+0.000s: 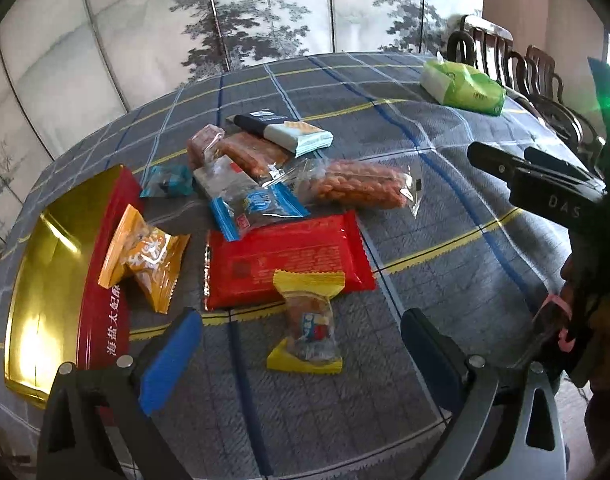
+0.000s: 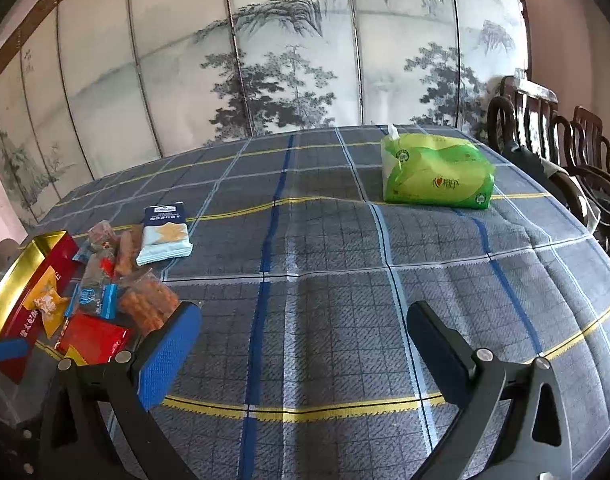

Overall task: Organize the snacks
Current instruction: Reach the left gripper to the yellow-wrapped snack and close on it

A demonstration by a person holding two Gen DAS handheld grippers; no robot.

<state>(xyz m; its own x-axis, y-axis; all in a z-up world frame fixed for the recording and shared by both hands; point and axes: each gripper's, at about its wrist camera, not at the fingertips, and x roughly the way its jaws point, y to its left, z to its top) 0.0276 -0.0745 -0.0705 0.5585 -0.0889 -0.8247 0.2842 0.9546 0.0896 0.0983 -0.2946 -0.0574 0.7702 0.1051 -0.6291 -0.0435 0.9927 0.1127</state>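
Nearest the left wrist camera, the left gripper (image 1: 301,344) hangs with its fingers spread wide and nothing between them, straddling from above a small yellow-ended candy packet (image 1: 307,324) that lies on the checked tablecloth (image 1: 445,240); that spread looks chosen to clear the packet's width before a pinch. Its top edge overlaps the red flat packet (image 1: 289,258), so a careless close could drag both. Behind them the other snacks lie jumbled: a blue wrapper (image 1: 257,208), a clear bag of orange puffs (image 1: 361,184) and a navy-and-white cracker pack (image 1: 289,130). To the left sits the gold-lined red tin (image 1: 49,264), open side up, with an orange packet (image 1: 145,258) leaning on its rim, probably the collecting place. The right gripper (image 2: 305,348), likewise wide and empty, waits over bare cloth, well apart from the pile and from the green tissue pack (image 2: 437,172).
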